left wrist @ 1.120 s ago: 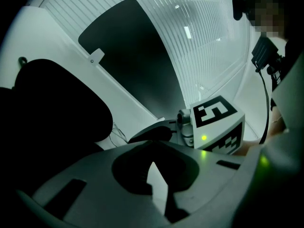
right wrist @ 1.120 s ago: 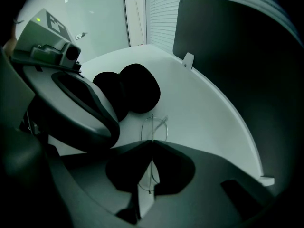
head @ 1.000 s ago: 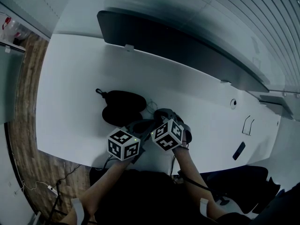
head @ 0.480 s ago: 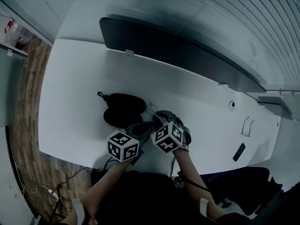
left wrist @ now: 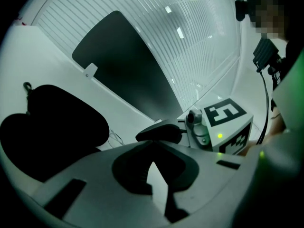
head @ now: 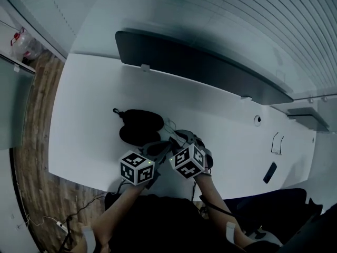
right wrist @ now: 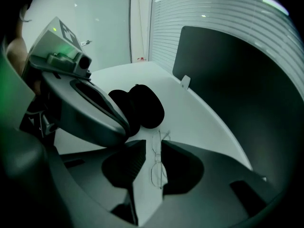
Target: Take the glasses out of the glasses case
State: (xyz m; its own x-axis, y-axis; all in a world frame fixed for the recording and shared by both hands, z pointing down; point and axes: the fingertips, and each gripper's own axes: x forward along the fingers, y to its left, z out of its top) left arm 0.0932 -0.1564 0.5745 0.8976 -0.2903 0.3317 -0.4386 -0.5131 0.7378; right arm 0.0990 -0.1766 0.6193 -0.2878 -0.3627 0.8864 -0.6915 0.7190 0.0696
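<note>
Now right hand-held gripper (right wrist: 152,144) is opening, glasses (right wrist: 158,174) lying loose between its jaws on tabletop (right wrist: 199,122); left hand-held gripper (left wrist: 153,145) is sitting closed, empty.

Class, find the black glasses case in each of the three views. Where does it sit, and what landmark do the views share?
Head view: glasses case slightly left of centre, mid-height.
Left gripper view: glasses case at the left edge, mid-height.
Right gripper view: glasses case near the centre.
Shared landmark: dark panel along the table's back edge.
</note>
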